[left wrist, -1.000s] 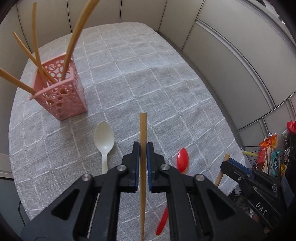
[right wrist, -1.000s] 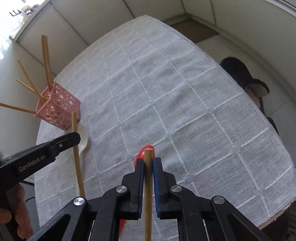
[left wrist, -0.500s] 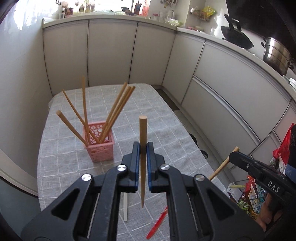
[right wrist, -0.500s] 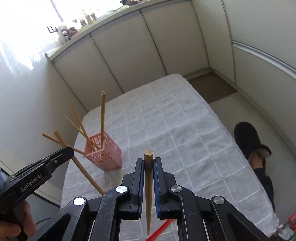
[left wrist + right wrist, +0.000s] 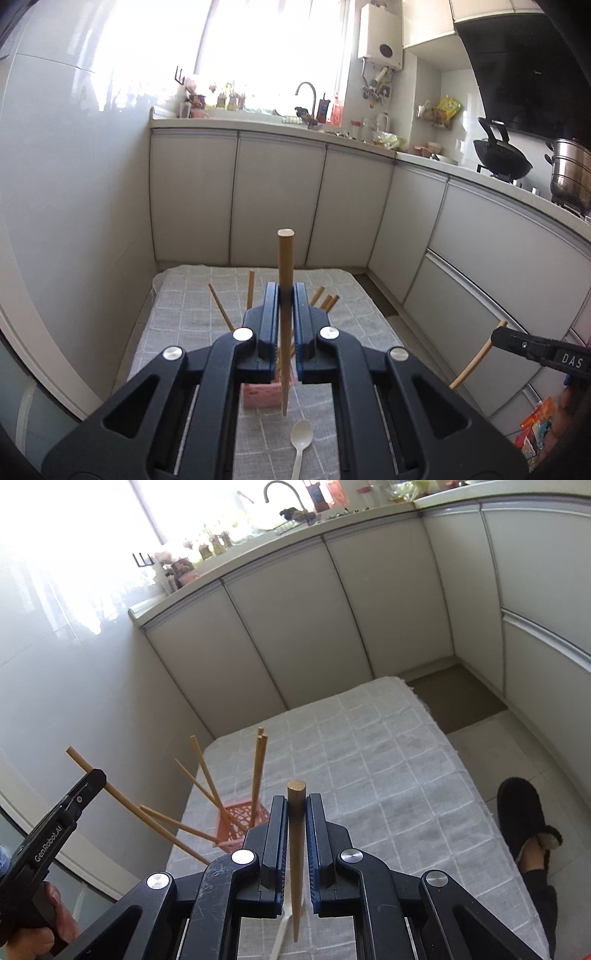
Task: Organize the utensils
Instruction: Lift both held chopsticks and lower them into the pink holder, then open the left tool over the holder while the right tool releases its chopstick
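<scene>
Apparently chopstick (image 5: 285,295) upright between left gripper (image 5: 285,325) pads.

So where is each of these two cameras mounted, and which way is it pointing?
Left wrist view: sits on the left claw, which is shut on a chopstick; faces the kitchen cabinets over the pink holder and white spoon. The right claw shows at the right edge.
Right wrist view: sits on the right claw, shut on its own chopstick; looks down over the table. The left claw, a hand and a slippered foot show.
Shared: holder, table, both claws.
</scene>
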